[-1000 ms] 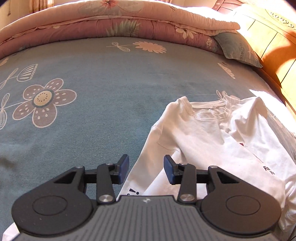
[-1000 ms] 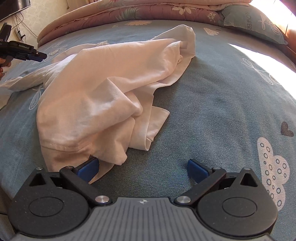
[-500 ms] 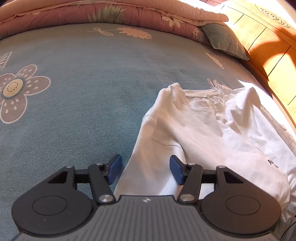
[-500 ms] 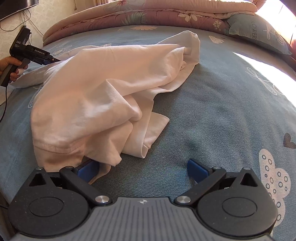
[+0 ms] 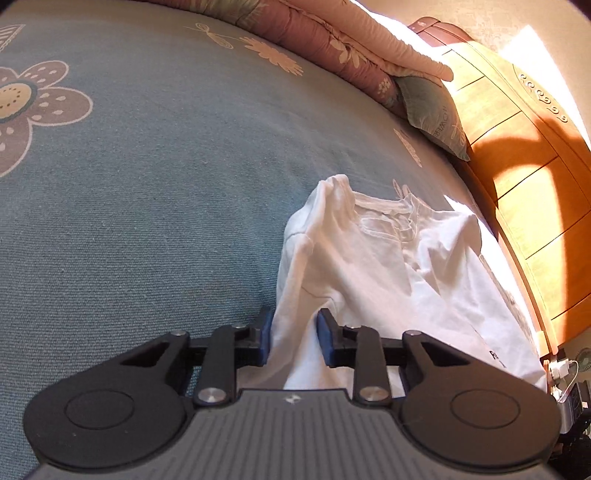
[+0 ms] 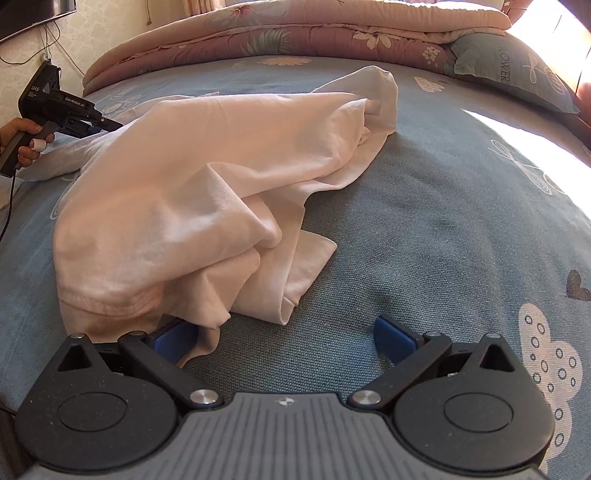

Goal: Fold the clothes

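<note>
Fabric of the white T-shirt [image 5: 369, 266] runs between the pads of our left gripper [image 5: 294, 338], whose jaws have just been closing and now stand narrow around a fold. Our right gripper [image 6: 284, 338] gapes wide at the shirt's hem. Beyond, the shirt sprawls crumpled across the blue bed [image 6: 443, 221], a quilt [image 6: 295, 33] behind.

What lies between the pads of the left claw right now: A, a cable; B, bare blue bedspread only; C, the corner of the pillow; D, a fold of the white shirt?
D: in the left wrist view a fold of the white shirt runs up between the pads of the left claw, which have just been closing on it.
</note>
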